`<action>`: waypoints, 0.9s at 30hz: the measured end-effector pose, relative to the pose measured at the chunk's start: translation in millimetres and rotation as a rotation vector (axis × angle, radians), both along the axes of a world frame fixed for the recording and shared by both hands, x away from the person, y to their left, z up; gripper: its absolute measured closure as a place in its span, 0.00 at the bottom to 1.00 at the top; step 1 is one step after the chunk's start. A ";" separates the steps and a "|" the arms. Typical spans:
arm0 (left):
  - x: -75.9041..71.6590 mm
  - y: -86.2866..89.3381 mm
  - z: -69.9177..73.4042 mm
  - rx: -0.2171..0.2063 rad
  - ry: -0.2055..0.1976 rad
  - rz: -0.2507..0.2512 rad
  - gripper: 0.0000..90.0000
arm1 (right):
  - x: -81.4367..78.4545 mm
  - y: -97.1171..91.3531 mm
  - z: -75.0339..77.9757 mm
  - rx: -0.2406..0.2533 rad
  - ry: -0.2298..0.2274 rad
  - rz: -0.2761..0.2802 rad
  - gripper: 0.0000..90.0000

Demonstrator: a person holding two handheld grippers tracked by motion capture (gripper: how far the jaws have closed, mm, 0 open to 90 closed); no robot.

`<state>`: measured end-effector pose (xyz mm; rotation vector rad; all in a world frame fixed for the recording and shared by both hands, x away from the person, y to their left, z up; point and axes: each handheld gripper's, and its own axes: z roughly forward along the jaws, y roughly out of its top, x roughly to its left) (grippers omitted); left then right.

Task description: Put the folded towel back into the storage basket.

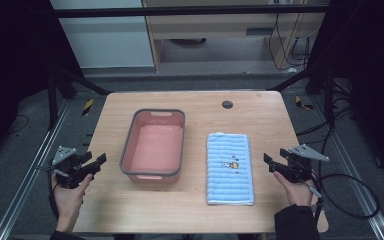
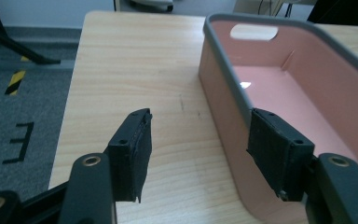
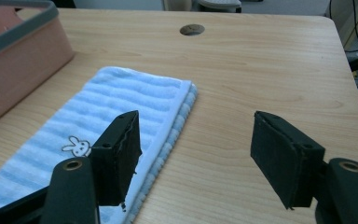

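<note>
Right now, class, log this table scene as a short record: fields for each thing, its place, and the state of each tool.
towel: folded, flat, right of the bin
bin: pink, grey rim, nothing inside
left tool: open, holds nothing, left of the bin
right tool: open, holds nothing, right of the towel
table: wood

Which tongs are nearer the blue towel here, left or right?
Right. The right tongs hover open just off the blue towel's right edge. The left tongs sit open at the table's far left, beyond the pink basin.
</note>
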<state>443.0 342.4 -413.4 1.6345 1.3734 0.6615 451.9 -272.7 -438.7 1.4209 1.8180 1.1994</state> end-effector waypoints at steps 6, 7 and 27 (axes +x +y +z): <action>-6.9 -13.8 12.6 -0.002 -0.045 -0.031 0.41 | -1.7 2.6 7.6 0.011 -0.015 0.012 0.36; -7.9 -15.6 14.4 -0.002 -0.050 -0.035 0.41 | -1.3 2.4 8.7 0.009 -0.017 0.015 0.36; -12.8 -68.1 27.4 0.004 -0.090 -0.143 0.38 | 6.0 4.6 33.6 -0.020 -0.055 0.034 0.44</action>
